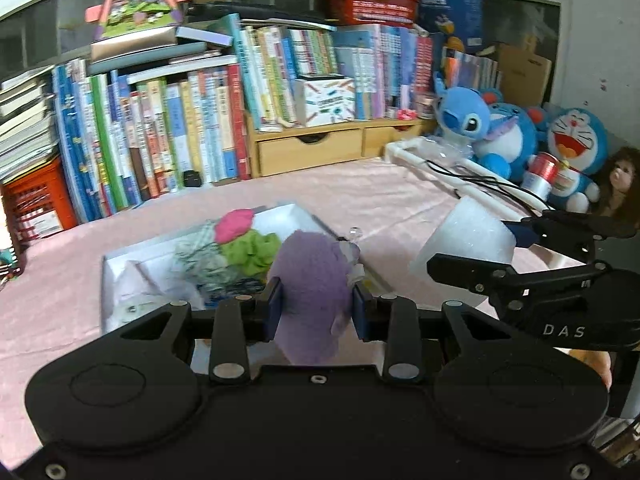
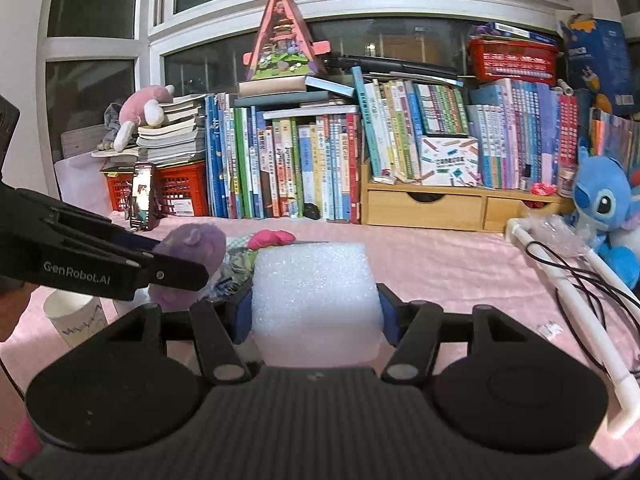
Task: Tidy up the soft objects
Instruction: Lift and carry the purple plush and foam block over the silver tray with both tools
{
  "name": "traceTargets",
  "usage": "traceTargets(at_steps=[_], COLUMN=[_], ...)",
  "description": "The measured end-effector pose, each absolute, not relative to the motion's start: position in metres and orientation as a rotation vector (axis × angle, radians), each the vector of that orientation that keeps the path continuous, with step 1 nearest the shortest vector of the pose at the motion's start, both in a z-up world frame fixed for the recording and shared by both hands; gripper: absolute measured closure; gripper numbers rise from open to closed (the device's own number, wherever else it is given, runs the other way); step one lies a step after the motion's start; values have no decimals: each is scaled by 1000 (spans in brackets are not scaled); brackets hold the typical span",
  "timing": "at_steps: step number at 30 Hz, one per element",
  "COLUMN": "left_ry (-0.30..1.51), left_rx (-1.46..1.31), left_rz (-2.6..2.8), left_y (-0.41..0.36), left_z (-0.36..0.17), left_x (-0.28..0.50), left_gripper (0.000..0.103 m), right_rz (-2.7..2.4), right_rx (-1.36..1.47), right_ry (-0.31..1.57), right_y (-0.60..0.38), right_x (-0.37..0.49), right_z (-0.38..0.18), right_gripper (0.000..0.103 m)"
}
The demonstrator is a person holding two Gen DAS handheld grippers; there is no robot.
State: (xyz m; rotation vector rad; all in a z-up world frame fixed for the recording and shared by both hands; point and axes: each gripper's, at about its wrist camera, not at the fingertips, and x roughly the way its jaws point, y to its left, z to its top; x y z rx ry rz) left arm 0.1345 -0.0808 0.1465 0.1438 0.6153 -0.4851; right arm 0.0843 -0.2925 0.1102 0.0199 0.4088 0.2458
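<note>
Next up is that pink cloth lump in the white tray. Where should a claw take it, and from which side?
Probably take the pink cloth lump across its rounded top, coming down from above. It sits highest in the pile, next to the green cloth, at the far end of the white tray, whose wall blocks a low side approach. Both claws are full now: left claw grips the purple plush, right claw the foam block.

Fuzzy purple plush (image 1: 310,280); grainy, sparkling white foam block (image 2: 316,292); matt black plastic hand-held gripper (image 1: 316,312); soft pink cloth over surface (image 1: 360,196); pale wooden drawers (image 2: 444,206); smooth white box (image 1: 288,216).
</note>
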Motion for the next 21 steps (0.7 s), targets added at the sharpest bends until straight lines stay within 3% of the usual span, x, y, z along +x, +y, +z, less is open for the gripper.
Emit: traceTargets(at_steps=[21], left_ry=[658], left_rx=[138], left_rz=[-304], left_y=[-26], left_z=[145], left_x=[200], left_gripper=[70], right_rz=[287], right_rx=[-2], right_ry=[481], right_y=[-248], right_x=[149], right_z=[127], right_gripper=[38])
